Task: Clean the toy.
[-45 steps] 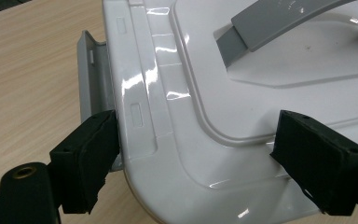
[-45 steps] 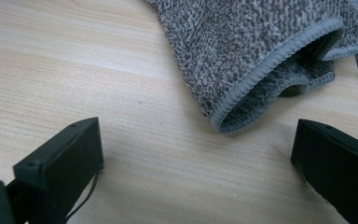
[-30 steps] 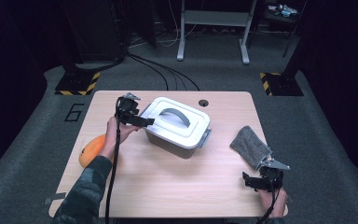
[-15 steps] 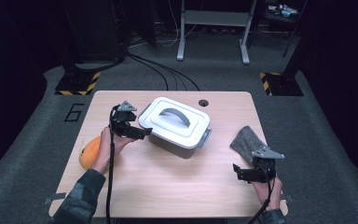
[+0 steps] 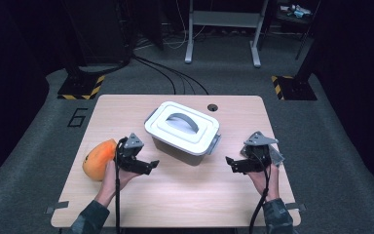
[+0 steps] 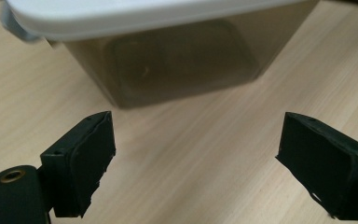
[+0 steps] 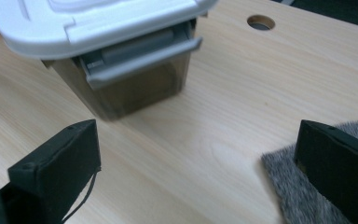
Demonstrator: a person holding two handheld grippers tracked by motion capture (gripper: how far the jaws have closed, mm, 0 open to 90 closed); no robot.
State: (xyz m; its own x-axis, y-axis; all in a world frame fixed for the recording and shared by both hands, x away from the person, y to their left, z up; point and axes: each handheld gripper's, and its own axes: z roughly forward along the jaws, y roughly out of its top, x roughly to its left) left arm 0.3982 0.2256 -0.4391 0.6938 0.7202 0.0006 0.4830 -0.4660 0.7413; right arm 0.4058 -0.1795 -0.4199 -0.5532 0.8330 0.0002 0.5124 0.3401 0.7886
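Note:
A box [image 5: 182, 132] with a white lid, a grey handle and a smoky clear body stands mid-table. My left gripper [image 5: 148, 165] sits open just left of its near corner, jaws pointing right. In the left gripper view the box [image 6: 168, 65] stands a little beyond the left gripper [image 6: 196, 144], whose jaws are spread wide over bare wood. My right gripper [image 5: 233, 163] is open to the right of the box, jaws pointing left. In the right gripper view the right gripper [image 7: 200, 154] faces the box's grey latch [image 7: 140, 58].
An orange-yellow fruit [image 5: 99, 158] lies at the table's left edge, right behind my left hand. A grey furry cloth [image 5: 274, 157] lies under my right gripper, also the cloth [image 7: 298, 186] by the right jaw. A cable hole [image 5: 213, 107] is in the far tabletop [image 5: 185, 195].
My left gripper has drawn back from the box's left end toward the near side. My right gripper has moved forward and left, off the table's near edge toward the box.

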